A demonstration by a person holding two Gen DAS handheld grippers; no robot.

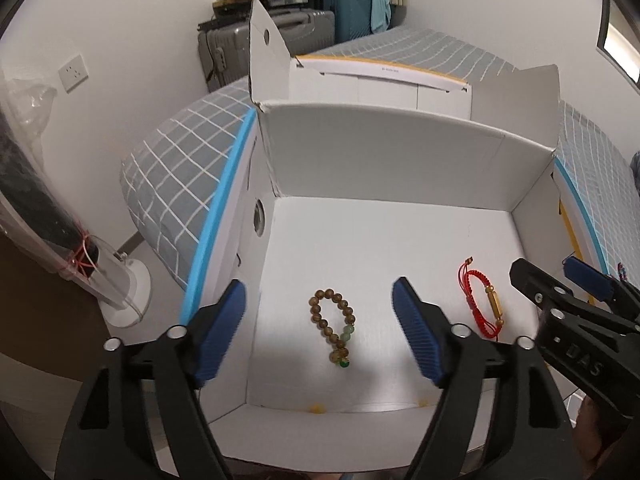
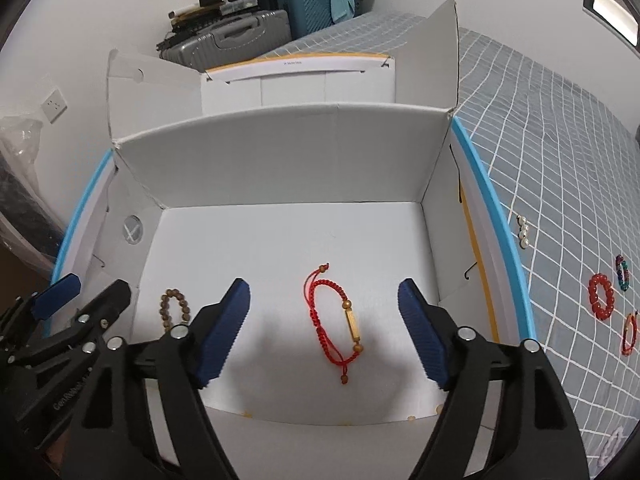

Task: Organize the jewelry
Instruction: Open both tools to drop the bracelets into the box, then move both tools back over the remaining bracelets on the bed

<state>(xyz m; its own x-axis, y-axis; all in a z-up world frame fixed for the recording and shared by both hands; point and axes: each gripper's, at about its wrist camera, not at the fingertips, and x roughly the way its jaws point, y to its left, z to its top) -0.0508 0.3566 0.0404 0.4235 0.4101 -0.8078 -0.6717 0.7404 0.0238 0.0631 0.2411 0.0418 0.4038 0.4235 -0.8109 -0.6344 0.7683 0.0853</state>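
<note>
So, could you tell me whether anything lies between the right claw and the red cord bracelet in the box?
Nothing visible does. The right claw hangs open above the red cord bracelet, which lies alone on the bare white box floor. The wooden bead bracelet sits off to the left, near the left claw.

Soft dim light; faint shadows; sharp; fisheye-bent edges

Raised letters reading "DAS" are showing on the black body of the right gripper. Small dark print is appearing on the far flap of the white box, too small to read there.
</note>
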